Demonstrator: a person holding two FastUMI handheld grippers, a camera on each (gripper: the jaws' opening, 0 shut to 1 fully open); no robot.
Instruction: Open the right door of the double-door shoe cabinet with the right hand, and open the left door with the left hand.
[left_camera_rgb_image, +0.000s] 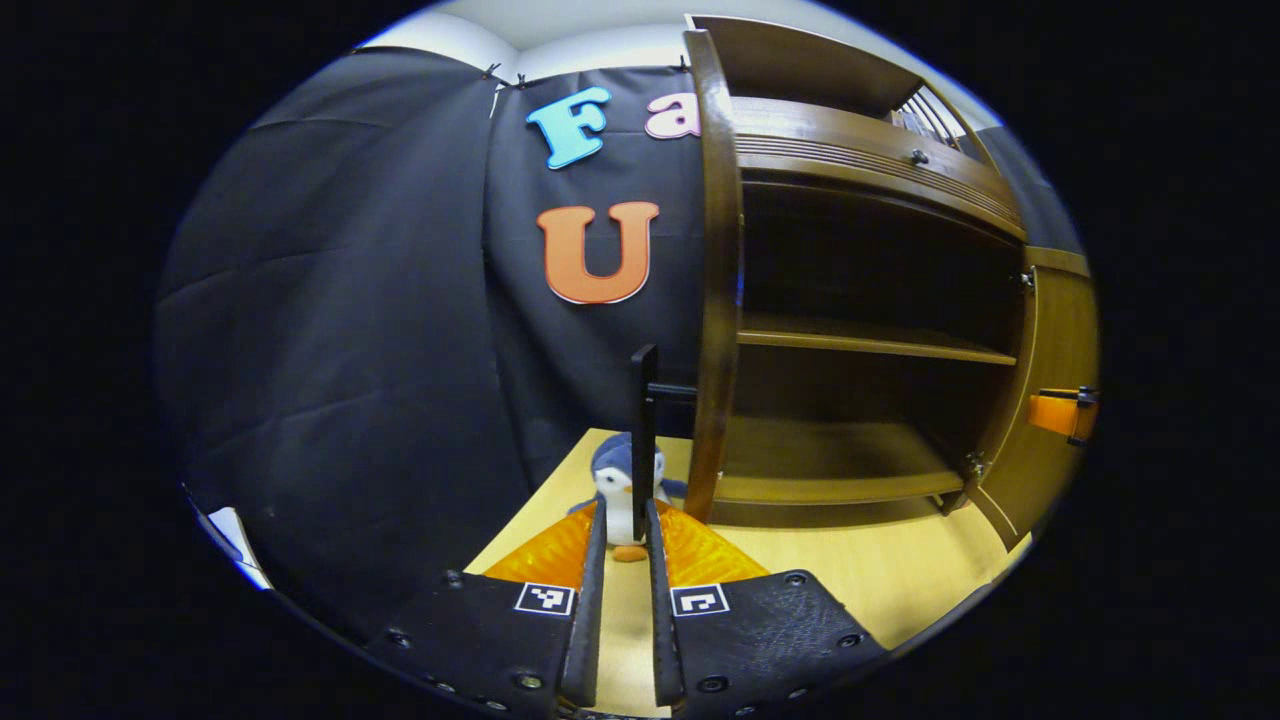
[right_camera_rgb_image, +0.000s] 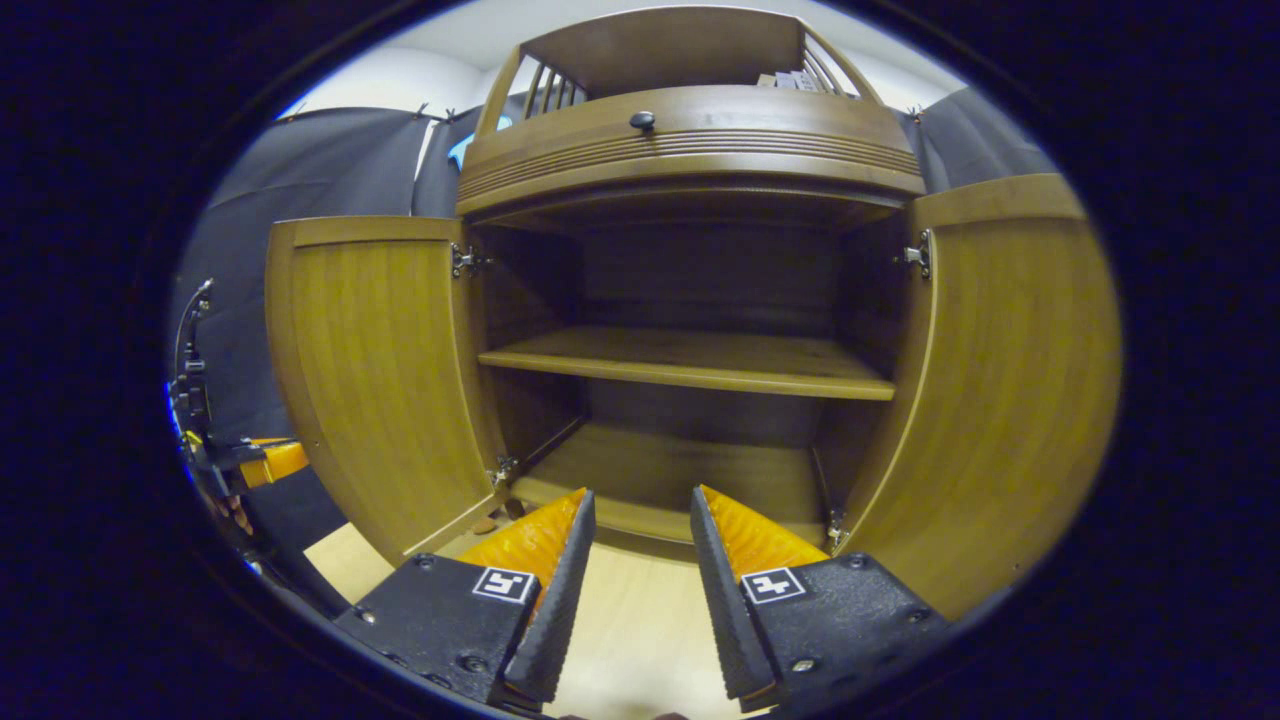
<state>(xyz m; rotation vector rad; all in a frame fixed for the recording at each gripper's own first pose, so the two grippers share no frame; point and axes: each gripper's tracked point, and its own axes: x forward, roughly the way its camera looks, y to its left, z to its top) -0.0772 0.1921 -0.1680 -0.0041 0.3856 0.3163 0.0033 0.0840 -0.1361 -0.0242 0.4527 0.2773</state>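
Your right gripper faces the shoe cabinet head-on, its fingers parted and holding nothing. The left door and right door both stand swung wide, exposing one shelf. The left gripper shows beside the left door.

A black cloth wall is hung ahead of the left gripper. A light wooden floor is seen below, and a white wall above.
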